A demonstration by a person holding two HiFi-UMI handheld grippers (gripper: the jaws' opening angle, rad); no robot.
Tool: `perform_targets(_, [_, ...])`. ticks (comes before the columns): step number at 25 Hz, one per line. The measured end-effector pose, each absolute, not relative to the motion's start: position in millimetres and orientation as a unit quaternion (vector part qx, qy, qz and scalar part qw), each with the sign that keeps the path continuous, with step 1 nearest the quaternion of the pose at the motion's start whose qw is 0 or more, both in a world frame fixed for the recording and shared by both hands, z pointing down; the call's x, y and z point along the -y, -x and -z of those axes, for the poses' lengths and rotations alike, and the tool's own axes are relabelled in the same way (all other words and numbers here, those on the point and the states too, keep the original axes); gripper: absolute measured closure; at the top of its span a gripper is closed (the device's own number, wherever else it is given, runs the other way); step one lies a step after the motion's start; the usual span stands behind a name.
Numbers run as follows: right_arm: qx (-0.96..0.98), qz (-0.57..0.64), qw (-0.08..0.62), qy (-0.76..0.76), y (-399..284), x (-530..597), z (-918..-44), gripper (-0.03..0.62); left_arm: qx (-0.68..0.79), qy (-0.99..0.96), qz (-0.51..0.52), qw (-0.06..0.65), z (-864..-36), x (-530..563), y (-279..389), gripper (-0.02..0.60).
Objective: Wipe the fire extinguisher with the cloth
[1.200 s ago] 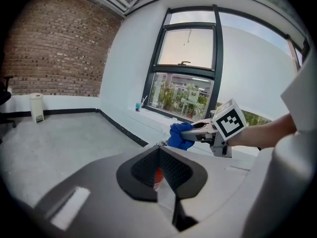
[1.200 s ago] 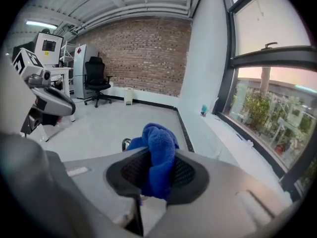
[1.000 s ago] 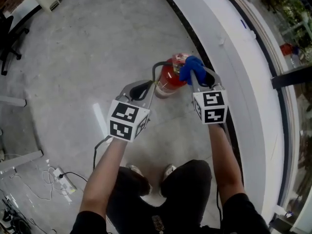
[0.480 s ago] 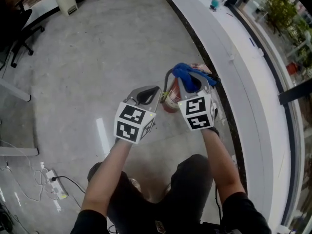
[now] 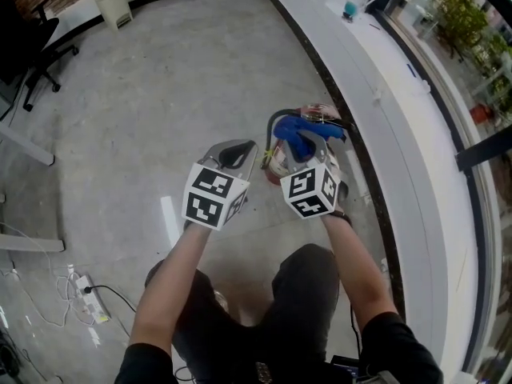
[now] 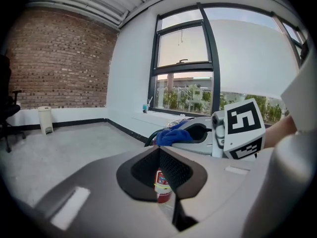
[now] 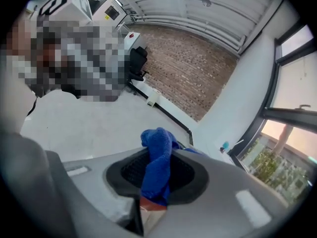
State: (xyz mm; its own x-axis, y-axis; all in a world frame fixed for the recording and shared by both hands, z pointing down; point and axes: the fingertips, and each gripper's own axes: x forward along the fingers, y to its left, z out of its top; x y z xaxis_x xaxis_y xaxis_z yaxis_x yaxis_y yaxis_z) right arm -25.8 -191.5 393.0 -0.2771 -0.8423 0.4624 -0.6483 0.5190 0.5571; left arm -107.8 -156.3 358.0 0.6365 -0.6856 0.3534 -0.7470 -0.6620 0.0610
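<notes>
Right gripper (image 5: 304,140) is clamped on the blue cloth (image 5: 294,133), with a wad sticking out past the jaws. The cloth sits over the top of the fire extinguisher (image 5: 276,166); I can't confirm contact. The extinguisher stands upright on the floor (image 5: 144,94) at 12 o'clock from my knees, with the white ledge (image 5: 376,94) near its 3 o'clock side. Left gripper (image 5: 246,149) has its jaws fully together and empty. It's just at 9 o'clock of the extinguisher, apart from it.
</notes>
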Motion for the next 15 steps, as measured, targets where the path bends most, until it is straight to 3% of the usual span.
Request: perform_targets(15, [0.778,-0.023,0.211,-0.591,-102,193,-410,0.510,0.344,-0.916,-0.178,0.102,-383,148,46,0.577])
